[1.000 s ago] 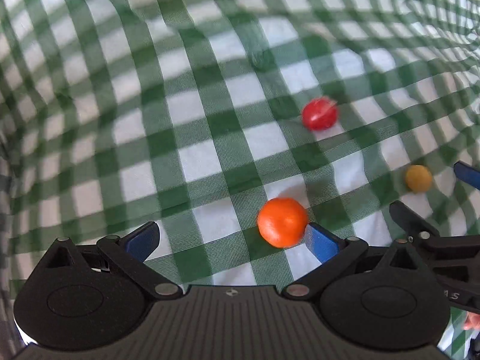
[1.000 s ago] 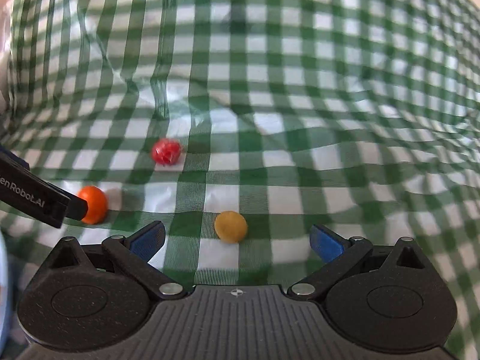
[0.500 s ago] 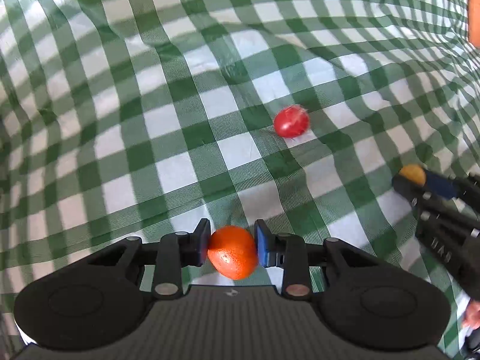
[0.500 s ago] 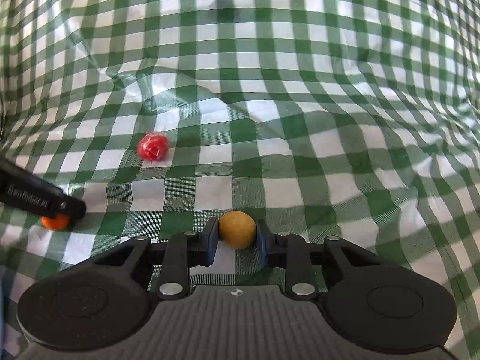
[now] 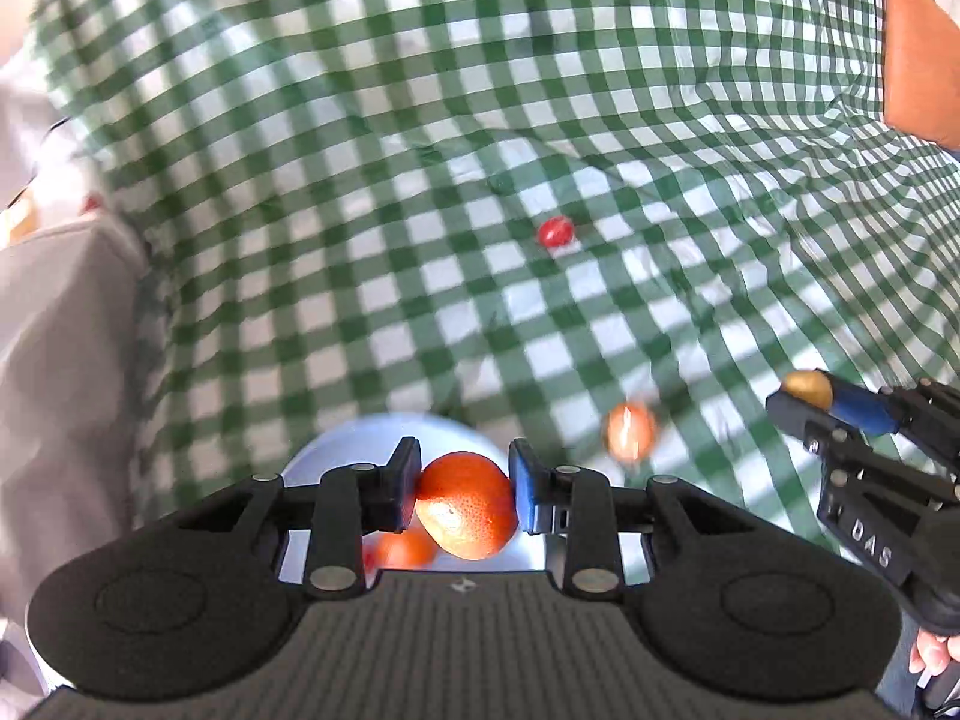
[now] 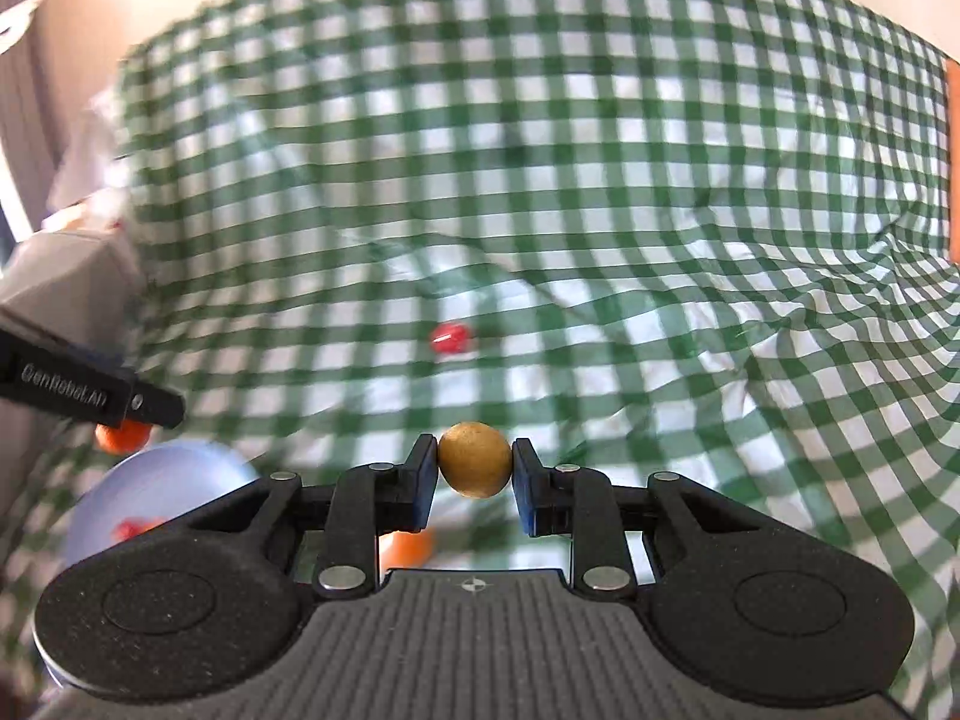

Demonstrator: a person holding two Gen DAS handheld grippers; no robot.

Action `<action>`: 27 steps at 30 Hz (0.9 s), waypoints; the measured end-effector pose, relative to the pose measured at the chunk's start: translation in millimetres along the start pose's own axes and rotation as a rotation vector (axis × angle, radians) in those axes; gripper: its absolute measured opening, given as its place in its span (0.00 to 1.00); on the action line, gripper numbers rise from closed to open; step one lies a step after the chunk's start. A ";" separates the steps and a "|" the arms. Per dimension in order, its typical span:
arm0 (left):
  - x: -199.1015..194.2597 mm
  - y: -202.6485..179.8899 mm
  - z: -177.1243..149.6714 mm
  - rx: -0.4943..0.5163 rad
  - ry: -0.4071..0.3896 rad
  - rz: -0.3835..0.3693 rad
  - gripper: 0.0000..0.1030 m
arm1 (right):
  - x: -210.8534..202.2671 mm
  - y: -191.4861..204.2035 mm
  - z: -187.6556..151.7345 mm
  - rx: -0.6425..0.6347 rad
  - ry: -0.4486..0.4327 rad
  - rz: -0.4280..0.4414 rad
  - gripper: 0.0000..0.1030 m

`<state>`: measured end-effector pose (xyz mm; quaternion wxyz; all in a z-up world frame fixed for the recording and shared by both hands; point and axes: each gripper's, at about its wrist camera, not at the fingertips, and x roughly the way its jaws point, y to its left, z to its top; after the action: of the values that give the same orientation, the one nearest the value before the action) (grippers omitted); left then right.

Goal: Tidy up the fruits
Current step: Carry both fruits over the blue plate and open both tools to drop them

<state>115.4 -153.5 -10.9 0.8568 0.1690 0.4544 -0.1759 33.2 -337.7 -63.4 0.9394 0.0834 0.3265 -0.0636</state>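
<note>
So both hands are carrying fruit right now. The left gripper (image 5: 462,495) is clamping an orange (image 5: 468,504) at the bottom centre of the left view, hanging right over the pale blue bowl (image 5: 336,450), which is already holding a couple of orange and red pieces. The right gripper (image 6: 474,468) is pinching a small yellow-brown fruit (image 6: 475,459), bottom centre of its own view, with the bowl off in the lower left. Still sitting out on the green checked cloth (image 5: 420,120): a red fruit (image 5: 556,232) mid-frame and a blurry orange one (image 5: 630,429) lower right. I'm guessing it's roughly halfway, with two drops and two pickups left.
</note>
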 end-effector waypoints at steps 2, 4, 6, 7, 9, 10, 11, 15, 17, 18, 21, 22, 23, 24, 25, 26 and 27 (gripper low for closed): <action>-20.5 7.8 -21.1 -0.001 -0.005 0.012 0.34 | -21.9 15.2 -8.9 -0.028 0.017 0.036 0.27; -38.6 15.9 -42.9 -0.002 -0.008 0.033 0.34 | -43.3 30.3 -18.1 -0.059 0.025 0.064 0.27; -54.1 23.4 -64.0 -0.013 -0.009 0.047 0.34 | -61.0 46.7 -27.1 -0.095 0.027 0.086 0.27; -62.5 29.3 -74.5 -0.023 -0.008 0.048 0.34 | -71.5 56.3 -32.7 -0.107 0.029 0.098 0.27; -75.9 38.1 -93.7 -0.045 -0.003 0.054 0.34 | -87.5 71.0 -41.8 -0.125 0.035 0.129 0.27; -81.3 41.4 -102.6 -0.057 0.001 0.058 0.34 | -94.8 78.7 -46.4 -0.134 0.037 0.138 0.27; -86.5 45.5 -111.4 -0.069 0.004 0.059 0.34 | -102.4 87.7 -51.2 -0.145 0.040 0.150 0.27; -101.4 59.9 -138.9 -0.113 0.013 0.059 0.34 | -130.5 118.8 -69.1 -0.198 0.060 0.198 0.27; -107.3 66.4 -149.3 -0.132 0.015 0.058 0.34 | -139.5 130.7 -77.6 -0.237 0.059 0.201 0.27; -109.3 69.2 -153.5 -0.141 0.015 0.057 0.34 | -141.2 136.1 -78.8 -0.250 0.059 0.203 0.27; -113.7 76.3 -163.1 -0.162 0.013 0.055 0.34 | -146.2 146.7 -81.0 -0.271 0.060 0.203 0.27; -114.5 78.4 -165.3 -0.168 0.013 0.055 0.34 | -148.5 149.5 -81.7 -0.277 0.058 0.202 0.27; -115.1 80.6 -166.8 -0.173 0.013 0.055 0.34 | -149.9 151.5 -81.6 -0.281 0.056 0.201 0.27; -115.8 82.5 -168.2 -0.178 0.012 0.053 0.34 | -149.9 153.1 -82.0 -0.284 0.056 0.200 0.27; -116.6 84.3 -169.5 -0.182 0.012 0.051 0.34 | -148.8 153.8 -81.6 -0.288 0.056 0.200 0.27; -117.3 86.0 -170.7 -0.186 0.011 0.050 0.34 | -148.2 154.3 -81.5 -0.291 0.058 0.200 0.27; -116.5 85.8 -170.9 -0.189 0.011 0.050 0.34 | -147.0 155.2 -81.4 -0.295 0.059 0.200 0.27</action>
<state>-29.7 16.1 7.3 0.8706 0.0997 0.4692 -0.1096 -103.4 -160.2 -16.7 0.9330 -0.0212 0.3500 0.0812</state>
